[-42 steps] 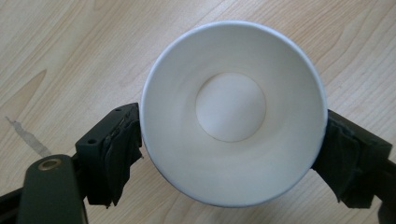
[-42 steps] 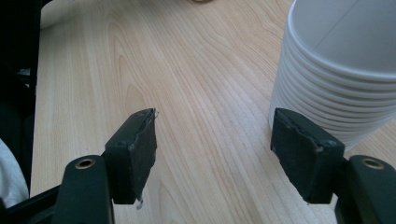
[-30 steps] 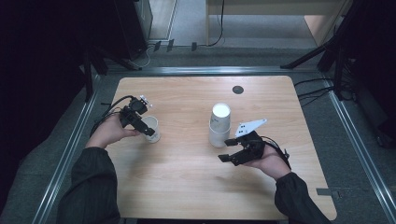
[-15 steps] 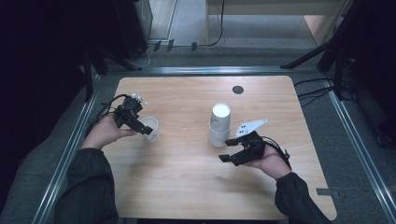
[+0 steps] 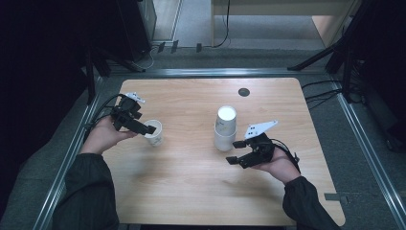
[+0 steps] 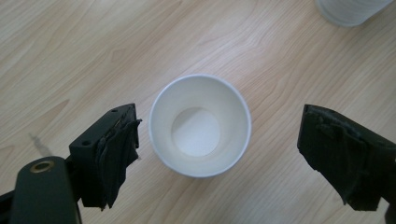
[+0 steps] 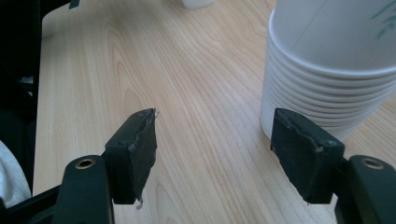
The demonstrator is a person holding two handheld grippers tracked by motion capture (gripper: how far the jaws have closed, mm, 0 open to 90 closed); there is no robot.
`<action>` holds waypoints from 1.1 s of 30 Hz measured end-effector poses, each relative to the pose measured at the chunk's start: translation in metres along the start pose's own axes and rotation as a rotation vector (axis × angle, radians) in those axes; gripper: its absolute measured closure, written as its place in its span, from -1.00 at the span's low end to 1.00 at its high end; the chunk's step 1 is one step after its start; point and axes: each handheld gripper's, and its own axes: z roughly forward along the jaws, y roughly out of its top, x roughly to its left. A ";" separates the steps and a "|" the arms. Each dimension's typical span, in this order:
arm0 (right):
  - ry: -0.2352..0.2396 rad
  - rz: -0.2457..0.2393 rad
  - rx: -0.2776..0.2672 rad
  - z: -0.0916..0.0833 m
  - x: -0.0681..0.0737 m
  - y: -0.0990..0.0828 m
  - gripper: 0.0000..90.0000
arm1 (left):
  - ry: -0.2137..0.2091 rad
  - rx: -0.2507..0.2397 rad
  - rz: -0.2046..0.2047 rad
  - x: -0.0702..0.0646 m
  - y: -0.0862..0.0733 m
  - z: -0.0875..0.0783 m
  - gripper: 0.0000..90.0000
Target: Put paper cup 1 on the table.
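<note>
Wooden table [image 5: 191, 191] carries two items of interest. Stack of upside-down paper cups [image 5: 225, 128] stands near the table's middle, just beside the right gripper [image 5: 235, 152]; many nested rims show in the right gripper view [image 7: 327, 88], so the stack is likely heavier and stiffer than one cup, though tall enough to tip if nudged high up. Right gripper's jaws stand apart with nothing between them, the stack off to one side. Single paper cup [image 5: 154, 132] stands upright, mouth up, on the table's left part, well apart from the stack. Left gripper [image 6: 219, 149] hovers above it, jaws wide on either side of the rim without touching; they have just been closing a little, cup [image 6: 200, 125] between them but not pressed. Judgement: the cup is empty, very light, thin-walled, crushes easily. Best hold is a gentle pinch across the rolled rim, the stiffest part.
</note>
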 end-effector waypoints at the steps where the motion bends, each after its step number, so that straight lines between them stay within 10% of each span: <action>1: 0.000 0.000 0.000 0.000 0.000 0.000 -0.29 | 0.000 0.000 0.000 0.000 0.000 0.000 -0.71; 33: -0.010 -0.030 -0.058 -0.028 -0.002 0.003 -0.20 | -0.259 -0.184 0.044 -0.084 0.000 0.031 -0.66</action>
